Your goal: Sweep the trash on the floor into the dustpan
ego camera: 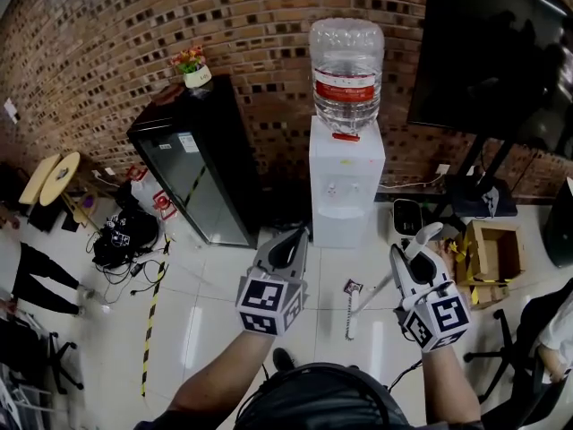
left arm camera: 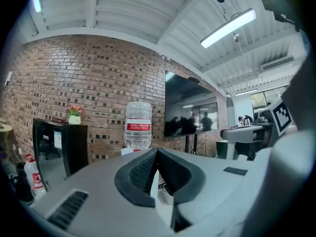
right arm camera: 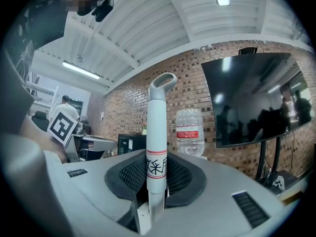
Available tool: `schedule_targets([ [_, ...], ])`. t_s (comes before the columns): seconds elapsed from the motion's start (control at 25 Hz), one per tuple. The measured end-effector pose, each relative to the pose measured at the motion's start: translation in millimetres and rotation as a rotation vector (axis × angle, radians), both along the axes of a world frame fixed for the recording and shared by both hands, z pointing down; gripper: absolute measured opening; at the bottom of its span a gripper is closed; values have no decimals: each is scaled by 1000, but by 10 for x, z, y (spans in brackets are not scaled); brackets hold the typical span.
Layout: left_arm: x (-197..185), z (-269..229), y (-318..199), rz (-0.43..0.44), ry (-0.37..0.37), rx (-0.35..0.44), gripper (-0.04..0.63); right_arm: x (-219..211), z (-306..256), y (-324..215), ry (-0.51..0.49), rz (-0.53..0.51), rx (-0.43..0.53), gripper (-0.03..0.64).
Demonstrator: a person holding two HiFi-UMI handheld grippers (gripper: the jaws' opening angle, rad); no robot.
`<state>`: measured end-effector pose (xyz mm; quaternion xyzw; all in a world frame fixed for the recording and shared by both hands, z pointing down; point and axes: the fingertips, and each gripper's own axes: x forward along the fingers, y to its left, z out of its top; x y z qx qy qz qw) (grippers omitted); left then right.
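Grip is being applied by the right gripper [right arm camera: 157,163] to a white, loop-topped handle [right arm camera: 158,132], which is being held upright between its jaws. The left gripper [left arm camera: 157,153] is being carried with its jaws pressed together on nothing. A small scrap of trash [ego camera: 352,287] is being noted on the floor tiles [ego camera: 206,330], at 9 o'clock of the right gripper, between both grippers.

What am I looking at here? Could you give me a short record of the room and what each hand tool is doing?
Room: tiled floor, brick wall, water dispenser, black fridge.
Left gripper: fingers together, holding nothing.
Right gripper: fingers shut on a white handle with a loop at its end.
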<state>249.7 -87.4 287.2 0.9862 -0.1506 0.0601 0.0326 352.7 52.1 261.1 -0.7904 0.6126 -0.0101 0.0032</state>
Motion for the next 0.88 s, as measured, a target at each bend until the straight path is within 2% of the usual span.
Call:
schedule_targets([
  [0.24, 116, -38, 133, 58, 11, -14, 9, 87, 12, 11, -17, 21, 7, 101],
  [0.88, 132, -20, 9, 76, 4, -44, 8, 115, 25, -87, -24, 26, 4, 101],
])
